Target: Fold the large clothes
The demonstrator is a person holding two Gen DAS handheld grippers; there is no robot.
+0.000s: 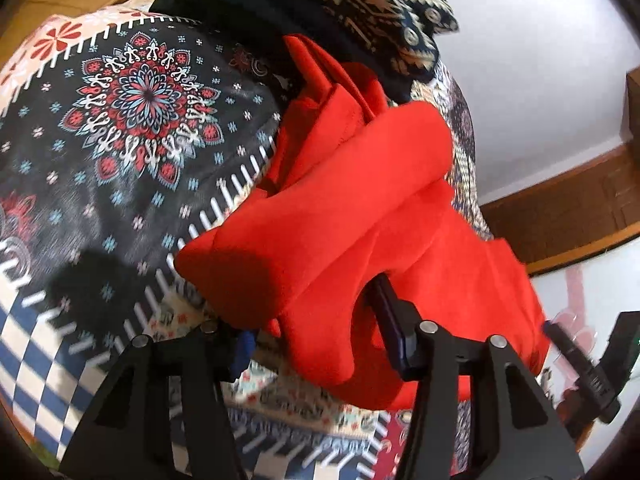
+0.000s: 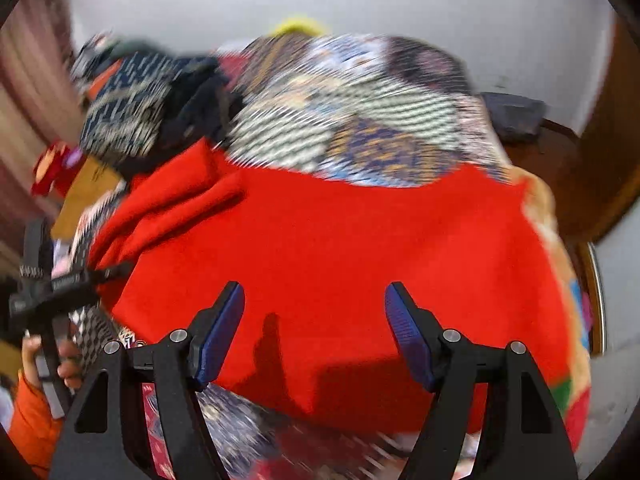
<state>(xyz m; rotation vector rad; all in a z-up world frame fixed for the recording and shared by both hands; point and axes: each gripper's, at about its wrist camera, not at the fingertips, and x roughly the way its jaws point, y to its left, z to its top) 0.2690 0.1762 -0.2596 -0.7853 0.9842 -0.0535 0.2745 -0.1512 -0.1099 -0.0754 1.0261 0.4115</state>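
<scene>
Patterned bedspread [image 1: 120, 128] under red garment [image 2: 340, 248]; right-wrist view blurred w/ motion.

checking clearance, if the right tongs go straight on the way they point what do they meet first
Most likely the red garment: the right tongs are open just above its flat part, with nothing between. Beyond it lies the patterned bedspread. The picture is blurred, so depth is unsure.

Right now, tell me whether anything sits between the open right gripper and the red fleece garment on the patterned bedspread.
Nothing visible does. The right gripper hangs open directly over the flat red fleece garment, and only bare red cloth shows between its blue-padded fingers.
</scene>
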